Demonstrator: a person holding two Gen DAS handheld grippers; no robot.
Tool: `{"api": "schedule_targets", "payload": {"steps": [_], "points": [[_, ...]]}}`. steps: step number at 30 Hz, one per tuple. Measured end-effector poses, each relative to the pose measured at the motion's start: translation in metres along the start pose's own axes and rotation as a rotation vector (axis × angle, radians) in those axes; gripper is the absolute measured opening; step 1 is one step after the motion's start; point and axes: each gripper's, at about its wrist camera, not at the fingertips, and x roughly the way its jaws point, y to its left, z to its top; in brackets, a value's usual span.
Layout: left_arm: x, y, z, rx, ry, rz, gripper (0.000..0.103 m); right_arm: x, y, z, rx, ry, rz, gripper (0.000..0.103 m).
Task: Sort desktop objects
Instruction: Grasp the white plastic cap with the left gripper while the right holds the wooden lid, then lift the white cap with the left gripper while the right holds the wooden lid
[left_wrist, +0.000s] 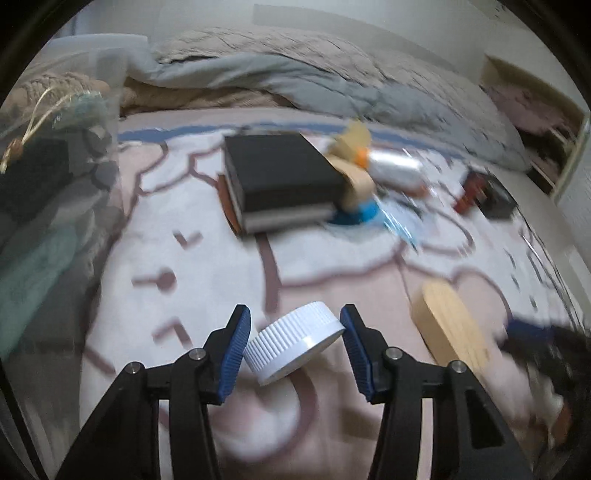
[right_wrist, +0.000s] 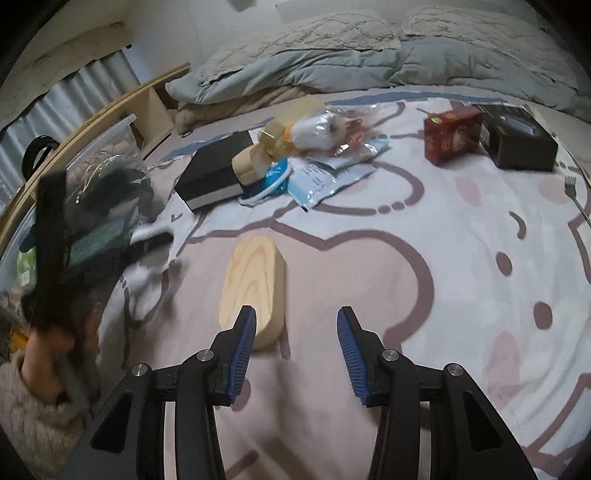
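Left gripper (left_wrist: 294, 345) clamped on a ribbed white screw cap (left_wrist: 294, 341), tilted, lifted above the patterned bedsheet (left_wrist: 207, 258); right gripper (right_wrist: 296, 349) parted and holding nothing. Just beside its left finger, flat on the sheet, an oval wooden block (right_wrist: 254, 286); farther back, a black box (right_wrist: 214, 177).

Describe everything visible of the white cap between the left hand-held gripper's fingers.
The white cap is a round, plastic-looking screw lid with fine vertical ribs around its side and a smooth raised top. It sits tilted, its top turned up and away from the camera. The left hand-held gripper is shut on it: both blue ribbed pads press its rim from opposite sides. Its underside is hidden. The patterned blanket lies below.
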Motion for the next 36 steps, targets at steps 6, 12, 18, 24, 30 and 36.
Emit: {"api": "schedule_targets", "payload": {"steps": [6,12,18,24,30,36], "points": [[-0.019,-0.016,-0.039,-0.028,0.025,-0.105,0.087,0.019,0.009,-0.002,-0.060,0.041,-0.056,0.046],[-0.033,0.000,-0.051,-0.137,-0.042,-0.117,0.087,0.014,-0.006,-0.002,-0.045,0.037,-0.139,0.046],[-0.027,0.037,-0.033,-0.265,-0.102,-0.142,0.087,-0.002,-0.014,-0.002,0.021,0.012,-0.066,0.046],[-0.021,0.042,-0.030,-0.253,-0.108,-0.120,0.087,0.010,0.035,-0.010,-0.117,0.067,0.093,0.047],[-0.015,0.025,-0.029,-0.142,-0.107,-0.072,0.087,0.012,0.050,-0.009,-0.159,0.069,0.081,0.047],[0.005,0.017,-0.023,-0.102,-0.082,-0.061,0.087,0.015,0.067,-0.019,-0.211,0.124,0.239,0.047]]}}
